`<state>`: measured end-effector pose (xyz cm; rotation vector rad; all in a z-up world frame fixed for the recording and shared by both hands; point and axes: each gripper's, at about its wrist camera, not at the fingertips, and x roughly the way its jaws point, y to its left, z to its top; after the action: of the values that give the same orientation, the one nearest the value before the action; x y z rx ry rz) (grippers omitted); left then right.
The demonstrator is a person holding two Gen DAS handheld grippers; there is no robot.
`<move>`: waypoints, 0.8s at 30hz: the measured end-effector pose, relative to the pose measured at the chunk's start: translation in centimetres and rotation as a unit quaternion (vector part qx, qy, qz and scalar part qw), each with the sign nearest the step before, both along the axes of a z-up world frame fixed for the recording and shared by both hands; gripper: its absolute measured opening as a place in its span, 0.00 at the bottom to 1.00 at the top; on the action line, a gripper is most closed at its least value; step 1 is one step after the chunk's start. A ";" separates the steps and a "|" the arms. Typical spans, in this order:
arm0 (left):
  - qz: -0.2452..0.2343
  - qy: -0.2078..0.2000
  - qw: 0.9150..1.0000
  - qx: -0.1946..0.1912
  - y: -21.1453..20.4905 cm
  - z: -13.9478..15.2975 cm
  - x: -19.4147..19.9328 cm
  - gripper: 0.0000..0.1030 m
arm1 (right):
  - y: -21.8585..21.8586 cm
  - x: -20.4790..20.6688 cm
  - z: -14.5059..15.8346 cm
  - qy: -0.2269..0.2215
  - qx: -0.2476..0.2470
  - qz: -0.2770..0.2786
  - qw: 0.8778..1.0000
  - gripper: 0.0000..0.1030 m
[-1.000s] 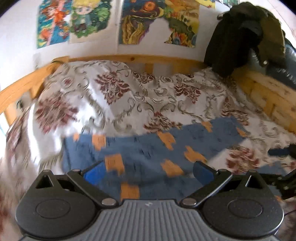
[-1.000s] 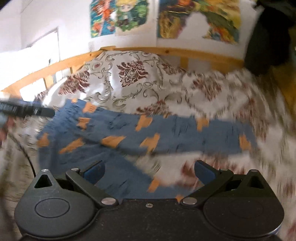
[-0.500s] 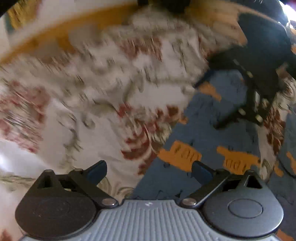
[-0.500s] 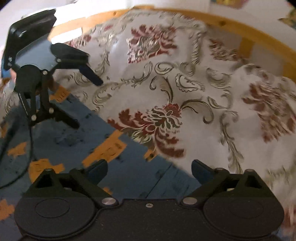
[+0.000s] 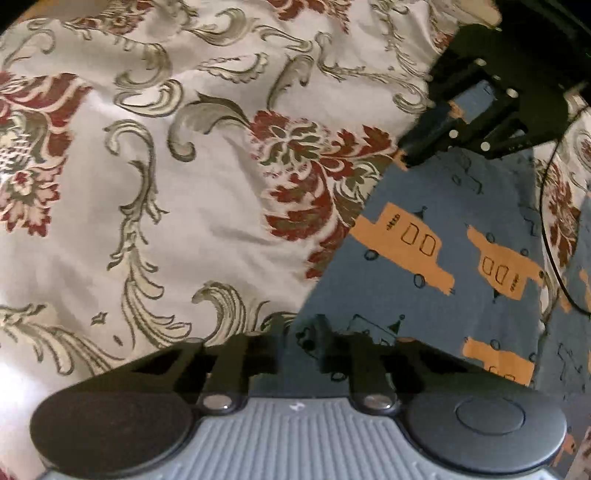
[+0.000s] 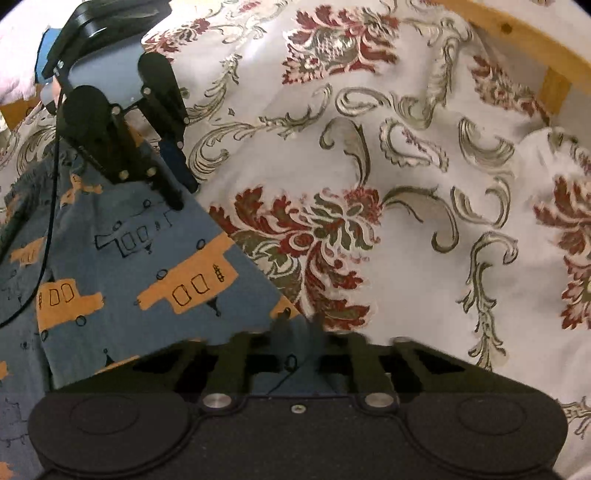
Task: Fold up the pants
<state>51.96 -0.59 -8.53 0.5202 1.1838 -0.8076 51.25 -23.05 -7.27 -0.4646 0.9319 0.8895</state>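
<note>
Both grippers pinched shut on pants edge: left gripper at one corner, right gripper at the other. Soft blue fabric (orange vehicle print) lies on floral bedspread.

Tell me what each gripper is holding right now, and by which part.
Both grip the blue pants along one straight edge: the left gripper and the right gripper are each shut on a corner of it, above the floral bedspread.

Floral bedspread, wooden bed frame, perhaps a headboard
</note>
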 end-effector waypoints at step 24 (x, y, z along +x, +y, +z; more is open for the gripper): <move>0.093 -0.197 0.973 0.072 -2.8 0.4 -1.5 0.01 | 3.7 0.1 -1.0 -0.201 -0.114 -0.114 0.966 0.00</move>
<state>50.42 -3.35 -8.16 0.6455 0.9082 -0.4315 51.39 -19.35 -8.24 -0.6909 0.6963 0.4547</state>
